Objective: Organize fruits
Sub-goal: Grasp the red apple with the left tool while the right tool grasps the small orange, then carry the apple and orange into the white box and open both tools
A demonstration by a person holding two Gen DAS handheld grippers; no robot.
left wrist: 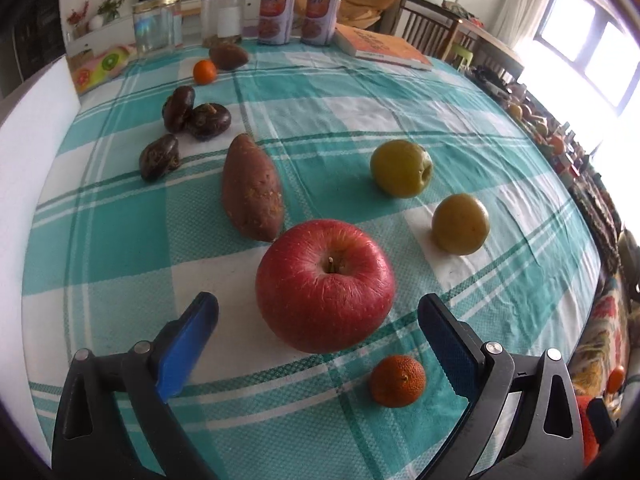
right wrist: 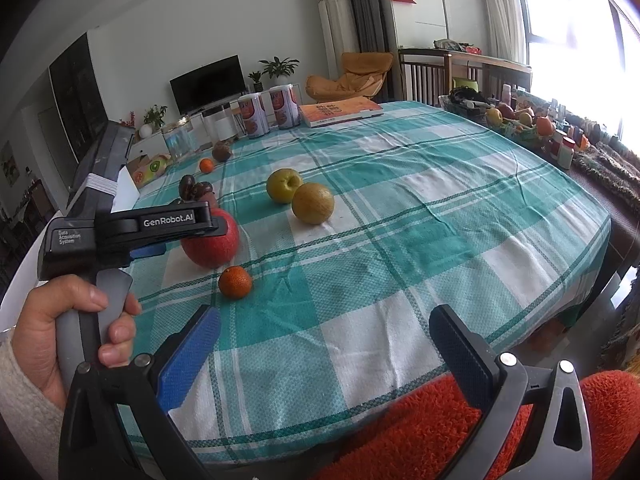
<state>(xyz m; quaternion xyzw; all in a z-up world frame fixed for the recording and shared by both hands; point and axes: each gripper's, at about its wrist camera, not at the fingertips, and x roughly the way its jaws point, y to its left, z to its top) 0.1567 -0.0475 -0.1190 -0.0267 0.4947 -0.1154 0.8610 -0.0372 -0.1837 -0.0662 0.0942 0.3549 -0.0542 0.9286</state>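
A big red apple (left wrist: 325, 285) sits on the checked cloth, between the open fingers of my left gripper (left wrist: 318, 316), untouched. A small orange (left wrist: 397, 381) lies just in front of it. Two yellow-green pears (left wrist: 401, 168) (left wrist: 460, 224) lie to the right, a sweet potato (left wrist: 253, 187) to the left. Dark water chestnuts (left wrist: 196, 116), another orange (left wrist: 205, 72) and a brown fruit (left wrist: 228, 56) lie farther back. My right gripper (right wrist: 324, 320) is open and empty over the table's near edge; its view shows the apple (right wrist: 212, 244), the orange (right wrist: 235, 282) and the pears (right wrist: 312, 203).
Jars and two cans (left wrist: 298, 16) stand along the far edge with an orange book (left wrist: 384, 48). A basket of fruit and bottles (right wrist: 520, 124) lines the right side. A white foam board (left wrist: 36, 128) stands at the left. An orange-red fuzzy cloth (right wrist: 420, 432) lies below the right gripper.
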